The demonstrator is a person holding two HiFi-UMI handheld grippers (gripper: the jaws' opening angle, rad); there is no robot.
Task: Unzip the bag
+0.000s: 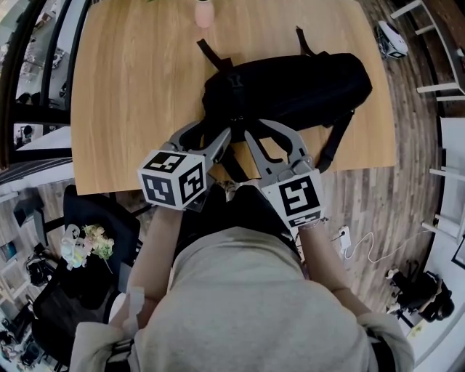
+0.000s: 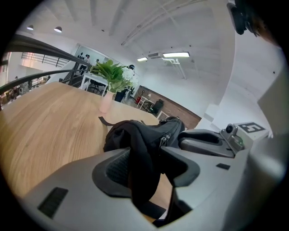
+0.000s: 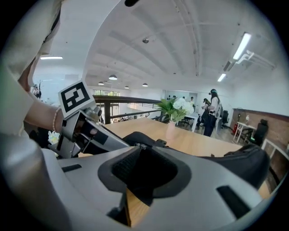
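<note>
A black backpack [image 1: 290,91] lies on the wooden table [image 1: 131,87], its straps trailing toward the near edge. Both grippers meet at its near side. My left gripper [image 1: 216,131] stands open; in the left gripper view a fold of the bag's black fabric [image 2: 143,171] hangs between its jaws [image 2: 146,164] against the left pad, with a silver zipper pull [image 2: 163,140] just beyond. My right gripper [image 1: 265,129] is closed on dark bag fabric that fills its narrow gap [image 3: 146,169]. The bag [image 3: 244,162] stretches off to the right.
A pink vase [image 1: 205,13] with a green plant [image 2: 110,72] stands at the table's far edge. The near table edge runs under the grippers. A dark chair [image 1: 87,218] sits below left on the wood floor. People [image 3: 212,113] stand far behind.
</note>
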